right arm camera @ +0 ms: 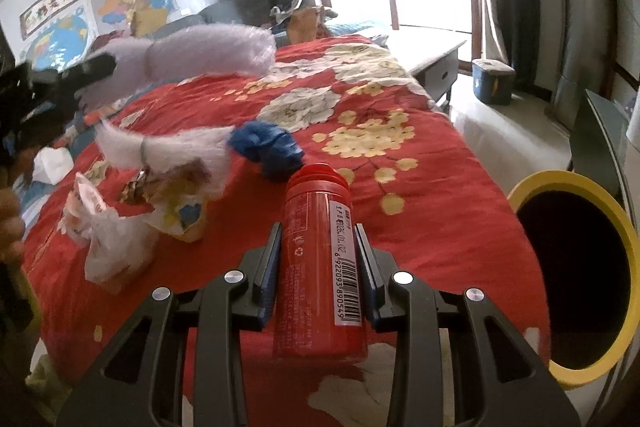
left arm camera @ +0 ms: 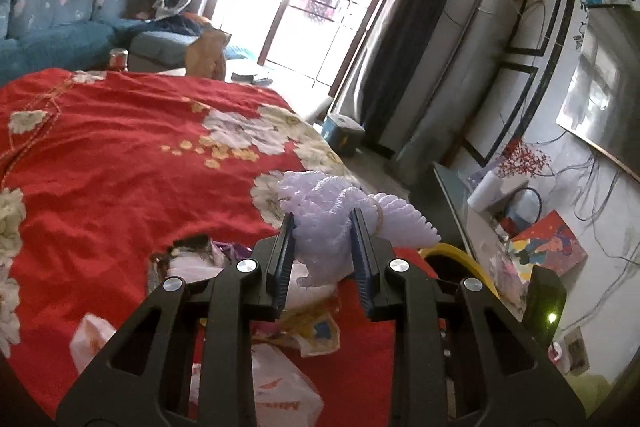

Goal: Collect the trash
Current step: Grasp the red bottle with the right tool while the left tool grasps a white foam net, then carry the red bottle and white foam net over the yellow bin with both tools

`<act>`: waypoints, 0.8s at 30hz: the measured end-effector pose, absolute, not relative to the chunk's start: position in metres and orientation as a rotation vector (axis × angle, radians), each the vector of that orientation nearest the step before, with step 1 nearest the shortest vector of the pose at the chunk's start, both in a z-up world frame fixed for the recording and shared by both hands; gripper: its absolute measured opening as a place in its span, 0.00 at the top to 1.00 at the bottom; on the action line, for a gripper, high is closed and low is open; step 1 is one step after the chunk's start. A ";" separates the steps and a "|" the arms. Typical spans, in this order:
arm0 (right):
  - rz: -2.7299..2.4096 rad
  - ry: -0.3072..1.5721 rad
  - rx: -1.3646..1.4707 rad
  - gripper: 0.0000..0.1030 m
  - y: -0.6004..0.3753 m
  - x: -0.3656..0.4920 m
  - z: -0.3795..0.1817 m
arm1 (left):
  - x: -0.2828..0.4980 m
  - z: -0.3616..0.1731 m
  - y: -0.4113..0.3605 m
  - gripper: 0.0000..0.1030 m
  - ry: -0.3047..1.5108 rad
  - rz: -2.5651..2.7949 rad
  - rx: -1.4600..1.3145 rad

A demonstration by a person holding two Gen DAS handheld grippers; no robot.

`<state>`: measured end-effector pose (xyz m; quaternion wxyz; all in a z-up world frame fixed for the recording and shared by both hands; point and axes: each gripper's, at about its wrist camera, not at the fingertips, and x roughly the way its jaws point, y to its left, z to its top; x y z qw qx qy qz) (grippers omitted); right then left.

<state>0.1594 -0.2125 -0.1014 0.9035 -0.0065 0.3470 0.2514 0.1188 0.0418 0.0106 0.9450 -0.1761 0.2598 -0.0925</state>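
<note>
Both claws are loaded up. Your left claw (left arm camera: 323,227) is clamped on a lilac foam net (left arm camera: 332,223), held up over the red floral bedspread (left arm camera: 120,155). Your right claw (right arm camera: 318,239) grips a red bottle (right arm camera: 320,267), just left of the yellow-rimmed bin (right arm camera: 576,267). Plastic bags (right arm camera: 108,239) and wrappers lie on the bed.

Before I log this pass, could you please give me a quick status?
Left hand-held gripper shut on lilac foam net. Right hand-held gripper shut on red bottle. Yellow-rimmed bin open, path clear.
</note>
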 end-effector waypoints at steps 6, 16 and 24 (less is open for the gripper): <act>0.473 0.710 0.034 0.69 -0.234 0.165 -0.097 | 0.116 0.015 0.022 0.80 0.530 -0.228 -0.333; 0.377 0.671 0.106 0.69 -0.280 0.177 -0.086 | 0.118 0.013 -0.014 0.80 0.543 -0.267 -0.273; 0.295 0.642 0.164 0.69 -0.321 0.185 -0.078 | 0.120 0.008 -0.048 0.80 0.563 -0.315 -0.209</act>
